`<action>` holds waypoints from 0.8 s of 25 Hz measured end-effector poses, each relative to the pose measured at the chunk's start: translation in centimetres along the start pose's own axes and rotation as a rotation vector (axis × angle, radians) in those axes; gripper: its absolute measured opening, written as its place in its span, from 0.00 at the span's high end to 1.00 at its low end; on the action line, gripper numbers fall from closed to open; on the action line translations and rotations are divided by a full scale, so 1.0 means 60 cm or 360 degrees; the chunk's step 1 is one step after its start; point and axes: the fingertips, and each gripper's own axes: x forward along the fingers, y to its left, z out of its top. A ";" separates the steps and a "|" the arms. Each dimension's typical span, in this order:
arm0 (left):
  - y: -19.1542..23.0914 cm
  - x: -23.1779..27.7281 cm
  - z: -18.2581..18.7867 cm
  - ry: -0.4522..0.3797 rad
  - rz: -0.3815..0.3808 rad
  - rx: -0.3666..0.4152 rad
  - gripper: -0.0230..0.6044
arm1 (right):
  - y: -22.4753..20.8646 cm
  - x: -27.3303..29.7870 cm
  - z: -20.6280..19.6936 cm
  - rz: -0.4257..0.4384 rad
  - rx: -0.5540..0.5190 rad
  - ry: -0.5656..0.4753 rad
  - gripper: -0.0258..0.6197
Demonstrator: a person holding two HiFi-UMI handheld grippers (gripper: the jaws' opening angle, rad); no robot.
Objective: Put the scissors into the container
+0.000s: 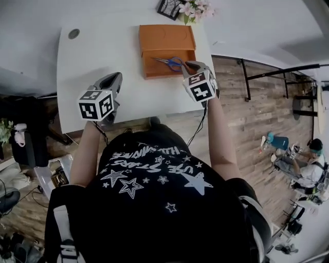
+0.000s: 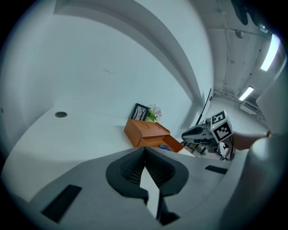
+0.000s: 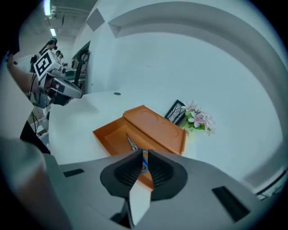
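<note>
An orange container (image 1: 154, 70) stands open on the white table (image 1: 92, 56), its lid (image 1: 167, 37) folded back. The blue-handled scissors (image 1: 167, 62) lie inside the tray with the blades pointing left. My right gripper (image 1: 191, 65) is at the tray's right front corner. In the right gripper view the jaws (image 3: 143, 155) stand almost together with the blue handle in the narrow gap, and the blades (image 3: 131, 143) reach into the container (image 3: 112, 134). My left gripper (image 1: 114, 79) hovers shut and empty over the table's front, left of the container (image 2: 146, 132).
A small picture frame (image 1: 169, 7) and pink flowers (image 1: 198, 7) stand behind the container at the table's back edge. A round cable hole (image 1: 74, 34) sits at the far left. The table's front edge runs just below both grippers. A person (image 1: 308, 164) sits on the floor at the right.
</note>
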 end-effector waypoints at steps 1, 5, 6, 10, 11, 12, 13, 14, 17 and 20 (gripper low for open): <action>-0.002 -0.010 -0.003 0.0005 -0.0025 0.0014 0.93 | 0.010 -0.014 -0.002 -0.0037 0.0046 -0.0013 0.86; -0.017 -0.046 -0.020 0.0039 -0.0151 0.0083 0.93 | 0.057 -0.073 -0.017 -0.0189 0.0240 -0.0076 0.87; -0.025 -0.055 -0.024 0.0053 -0.0185 0.0102 0.93 | 0.069 -0.092 -0.021 -0.0218 0.0287 -0.0090 0.87; -0.062 -0.092 -0.038 0.0114 -0.0303 0.0167 0.93 | 0.120 -0.170 -0.055 -0.0298 0.0446 -0.0090 0.87; -0.066 -0.093 -0.044 0.0125 -0.0325 0.0176 0.93 | 0.133 -0.179 -0.067 -0.0311 0.0480 -0.0080 0.87; -0.066 -0.089 -0.050 0.0132 -0.0345 0.0179 0.93 | 0.144 -0.182 -0.079 -0.0322 0.0511 -0.0069 0.87; -0.064 -0.082 -0.056 0.0137 -0.0366 0.0178 0.93 | 0.154 -0.180 -0.089 -0.0332 0.0536 -0.0058 0.87; -0.063 -0.075 -0.062 0.0140 -0.0386 0.0174 0.93 | 0.161 -0.177 -0.097 -0.0342 0.0557 -0.0050 0.87; -0.069 -0.073 -0.074 0.0153 -0.0429 0.0178 0.93 | 0.183 -0.177 -0.108 -0.0346 0.0588 -0.0044 0.87; -0.084 -0.087 -0.080 0.0168 -0.0423 0.0172 0.93 | 0.196 -0.191 -0.111 -0.0329 0.0593 -0.0051 0.87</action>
